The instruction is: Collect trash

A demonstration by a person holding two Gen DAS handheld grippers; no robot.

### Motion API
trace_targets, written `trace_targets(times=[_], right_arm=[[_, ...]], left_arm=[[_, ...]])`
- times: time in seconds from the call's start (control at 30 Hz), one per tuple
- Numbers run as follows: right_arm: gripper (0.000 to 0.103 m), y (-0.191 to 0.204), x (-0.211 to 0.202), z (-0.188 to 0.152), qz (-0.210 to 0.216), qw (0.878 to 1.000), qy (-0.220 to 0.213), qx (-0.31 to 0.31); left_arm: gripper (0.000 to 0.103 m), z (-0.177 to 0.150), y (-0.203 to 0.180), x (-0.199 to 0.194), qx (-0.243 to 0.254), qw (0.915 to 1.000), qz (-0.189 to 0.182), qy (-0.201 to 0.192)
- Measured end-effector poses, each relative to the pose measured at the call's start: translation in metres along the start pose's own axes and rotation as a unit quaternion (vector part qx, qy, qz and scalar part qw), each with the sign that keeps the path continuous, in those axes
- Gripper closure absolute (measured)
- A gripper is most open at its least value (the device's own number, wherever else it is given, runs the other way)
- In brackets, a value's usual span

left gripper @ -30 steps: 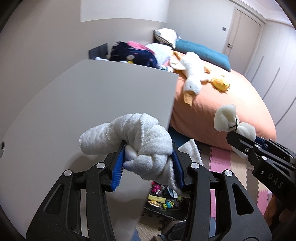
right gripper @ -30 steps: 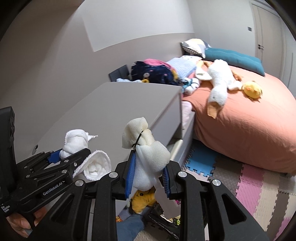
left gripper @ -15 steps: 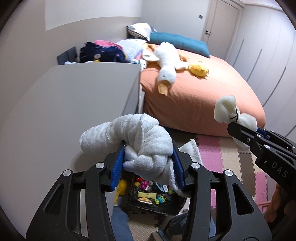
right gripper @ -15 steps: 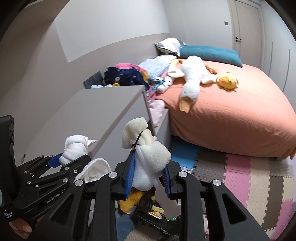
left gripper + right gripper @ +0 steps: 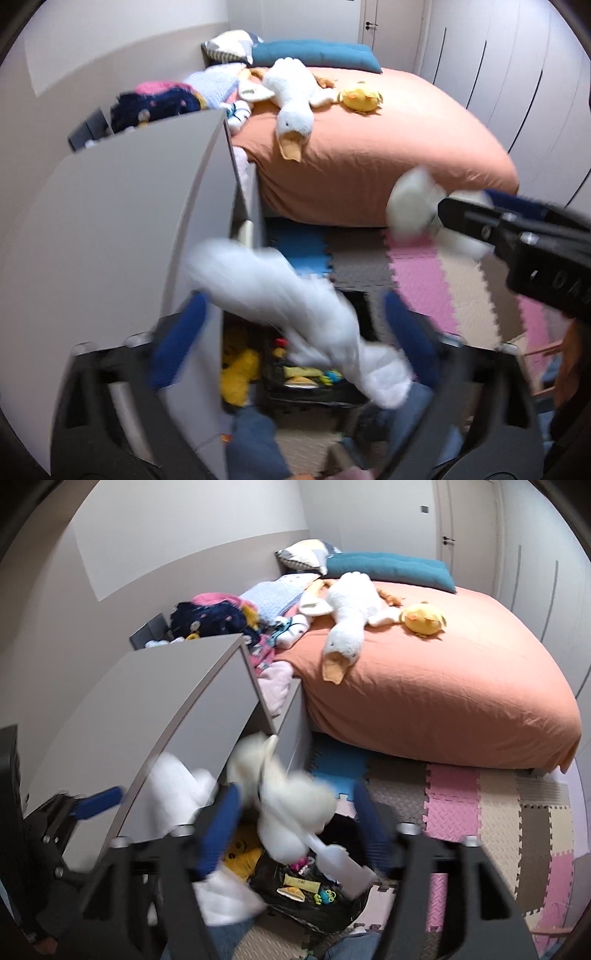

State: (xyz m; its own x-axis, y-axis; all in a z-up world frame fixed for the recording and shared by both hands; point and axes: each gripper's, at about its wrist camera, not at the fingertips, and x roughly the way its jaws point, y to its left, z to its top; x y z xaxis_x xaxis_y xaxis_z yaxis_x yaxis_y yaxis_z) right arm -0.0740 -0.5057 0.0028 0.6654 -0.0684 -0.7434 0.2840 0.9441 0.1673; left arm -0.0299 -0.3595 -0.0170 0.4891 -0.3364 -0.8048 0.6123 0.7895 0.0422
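Observation:
My left gripper (image 5: 291, 328) is opening wide. A knotted white towel (image 5: 295, 306), blurred, hangs loose between the blue pads (image 5: 181, 332) without being pressed. Below it stands a black bin (image 5: 314, 395) holding small colourful trash. My right gripper (image 5: 295, 829) is also opening. A cream foam bundle (image 5: 284, 801) tied with a black band sits blurred between its pads, free of them, above the black bin (image 5: 314, 901). From the left wrist camera, the right gripper (image 5: 454, 216) reaches in from the right with the foam bundle (image 5: 410, 199) at its tip.
A grey cabinet (image 5: 155, 701) stands on the left with an open drawer beside it. The orange bed (image 5: 443, 686) carries a plush goose (image 5: 347, 627) and a yellow plush (image 5: 424, 618). Foam puzzle mats (image 5: 480, 797) cover the floor. A jeans-clad leg (image 5: 255, 443) is below.
Both grippers moved off the cabinet top to above the black bin and tilted down. Both sets of jaws spread apart, and the towel and the foam bundle came loose.

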Motion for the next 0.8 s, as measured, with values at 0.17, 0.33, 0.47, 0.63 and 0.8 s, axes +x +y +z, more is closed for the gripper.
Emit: trace_targets(times=[0.17, 0.33, 0.47, 0.63, 0.8], right_arm=[[0.030, -0.005, -0.002, 0.003, 0.001, 1.000, -0.007, 0.013], [0.029, -0.006, -0.002, 0.001, 0.002, 1.000, -0.008, 0.012], [0.029, -0.006, -0.002, 0.001, 0.001, 1.000, -0.008, 0.011], [0.029, -0.006, -0.002, 0.001, 0.002, 1.000, -0.007, 0.010], [0.029, -0.003, -0.002, 0.000, 0.003, 1.000, -0.006, 0.007]], left_arm=[[0.006, 0.002, 0.011, -0.002, -0.018, 0.9998, 0.011, 0.000], [0.006, 0.003, 0.014, -0.006, -0.026, 0.9996, 0.012, -0.006], [0.006, 0.002, 0.013, -0.007, -0.030, 0.9995, 0.009, -0.009], [0.006, 0.000, 0.016, -0.008, -0.033, 0.9994, 0.009, -0.010], [0.006, -0.001, 0.020, -0.011, -0.038, 0.9992, 0.007, -0.013]])
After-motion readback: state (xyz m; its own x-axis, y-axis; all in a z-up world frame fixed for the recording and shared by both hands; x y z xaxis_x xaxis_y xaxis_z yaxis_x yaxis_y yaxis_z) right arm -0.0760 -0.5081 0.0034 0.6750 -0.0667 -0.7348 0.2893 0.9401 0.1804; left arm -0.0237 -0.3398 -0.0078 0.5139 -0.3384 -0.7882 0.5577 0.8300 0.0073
